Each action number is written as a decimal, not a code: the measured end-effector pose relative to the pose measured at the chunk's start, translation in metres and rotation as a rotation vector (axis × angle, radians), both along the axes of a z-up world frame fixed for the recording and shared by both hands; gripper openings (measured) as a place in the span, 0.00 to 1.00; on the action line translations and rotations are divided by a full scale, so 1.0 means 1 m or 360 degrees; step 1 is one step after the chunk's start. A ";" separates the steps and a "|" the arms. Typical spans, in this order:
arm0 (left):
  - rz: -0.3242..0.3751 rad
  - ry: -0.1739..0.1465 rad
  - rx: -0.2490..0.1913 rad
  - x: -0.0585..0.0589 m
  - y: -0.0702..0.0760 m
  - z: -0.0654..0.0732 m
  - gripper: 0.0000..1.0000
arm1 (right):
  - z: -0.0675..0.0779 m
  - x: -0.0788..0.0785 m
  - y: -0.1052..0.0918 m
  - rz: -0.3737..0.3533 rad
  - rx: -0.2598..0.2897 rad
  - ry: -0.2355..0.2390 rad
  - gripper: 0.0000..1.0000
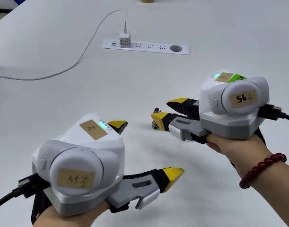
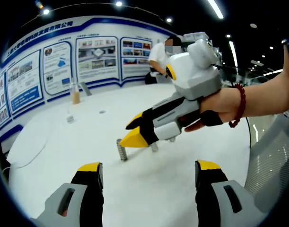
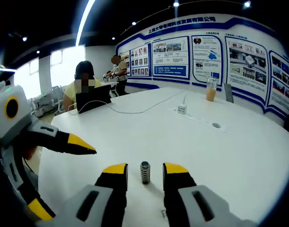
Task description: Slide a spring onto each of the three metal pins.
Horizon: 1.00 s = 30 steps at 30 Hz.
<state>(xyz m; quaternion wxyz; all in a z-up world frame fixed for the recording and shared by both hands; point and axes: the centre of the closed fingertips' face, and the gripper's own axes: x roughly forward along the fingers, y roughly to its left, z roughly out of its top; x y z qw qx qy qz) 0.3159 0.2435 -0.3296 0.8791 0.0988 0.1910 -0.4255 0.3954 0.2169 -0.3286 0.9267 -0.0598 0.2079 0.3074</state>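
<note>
The left gripper (image 1: 145, 149) hovers low over the white table (image 1: 135, 85), its jaws spread wide and holding nothing. In its own view, the left gripper (image 2: 149, 165) looks across at the work.

Just beyond it, the spring (image 1: 155, 124) stands upright on the tabletop, a short steel coil (image 2: 120, 151). A second small metal piece (image 2: 154, 147) stands near it, under the other tool. Whether either is a bare pin or a pin with a coil on it is too small to tell.

To the right, the right gripper (image 1: 168, 108) points at the coil. In its own view, the right gripper (image 3: 145, 168) has its jaws parted narrowly, one on each side of the spring (image 3: 144, 174), with a sliver of table showing on both sides, so it grips nothing yet.

The spring looks very light and smooth, likely to tip, skid or flick out of a hard squeeze, and it gives along its length. A gentle pinch across the coil's sides at mid-height seems best, leaving the lower end free to find a pin.
</note>
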 end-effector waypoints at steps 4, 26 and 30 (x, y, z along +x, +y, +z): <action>0.0000 0.0000 0.0003 0.000 -0.001 0.000 0.80 | 0.005 -0.005 -0.007 -0.0025 0.0003 0.0016 0.33; -0.0009 -0.0049 0.0049 0.001 -0.005 0.001 0.68 | 0.027 -0.041 -0.056 -0.0173 0.0042 -0.0048 0.44; -0.0010 -0.0047 0.0051 0.004 -0.008 0.003 0.67 | 0.030 -0.049 -0.065 -0.0179 0.0074 -0.0056 0.47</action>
